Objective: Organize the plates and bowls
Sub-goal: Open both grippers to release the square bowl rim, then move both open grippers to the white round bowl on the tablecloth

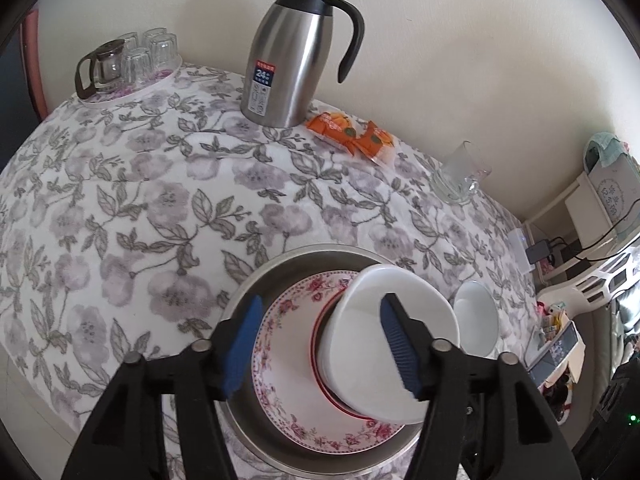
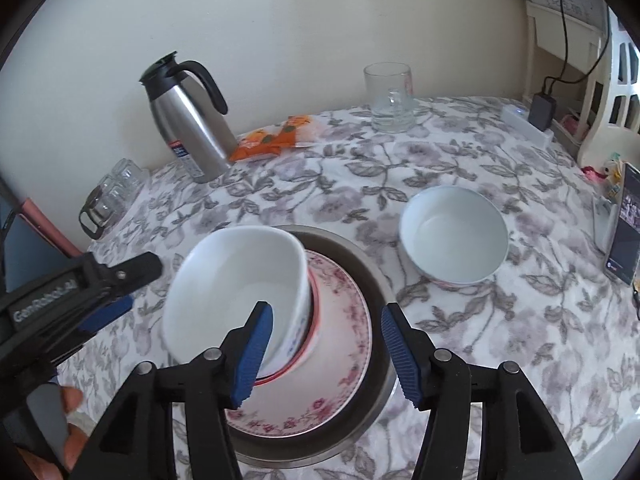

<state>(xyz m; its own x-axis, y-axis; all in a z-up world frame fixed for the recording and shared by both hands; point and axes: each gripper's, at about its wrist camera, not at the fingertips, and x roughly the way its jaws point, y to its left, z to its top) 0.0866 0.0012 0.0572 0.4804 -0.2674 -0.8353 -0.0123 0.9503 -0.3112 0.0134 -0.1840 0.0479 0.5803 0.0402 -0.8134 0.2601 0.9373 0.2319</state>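
A steel plate (image 1: 288, 268) holds a rose-patterned plate (image 1: 288, 344), a red-rimmed plate (image 1: 320, 332) and a white bowl (image 1: 356, 352) stacked on top. My left gripper (image 1: 320, 344) is open, its fingers either side of the stack just above it. In the right wrist view the same white bowl (image 2: 224, 292) sits tilted on the patterned plate (image 2: 340, 360). My right gripper (image 2: 326, 354) is open, its left finger (image 2: 256, 352) inside the bowl's rim and its right finger outside. A second white bowl (image 2: 454, 236) stands alone on the cloth to the right; it also shows in the left wrist view (image 1: 476, 316).
A steel thermos jug (image 1: 292, 56), orange snack packets (image 1: 352, 134), a glass mug (image 1: 456, 178) and a tray of glasses with a small glass pot (image 1: 124, 64) line the wall side of the floral tablecloth (image 1: 140, 208). A phone (image 2: 622, 232) stands at the right edge.
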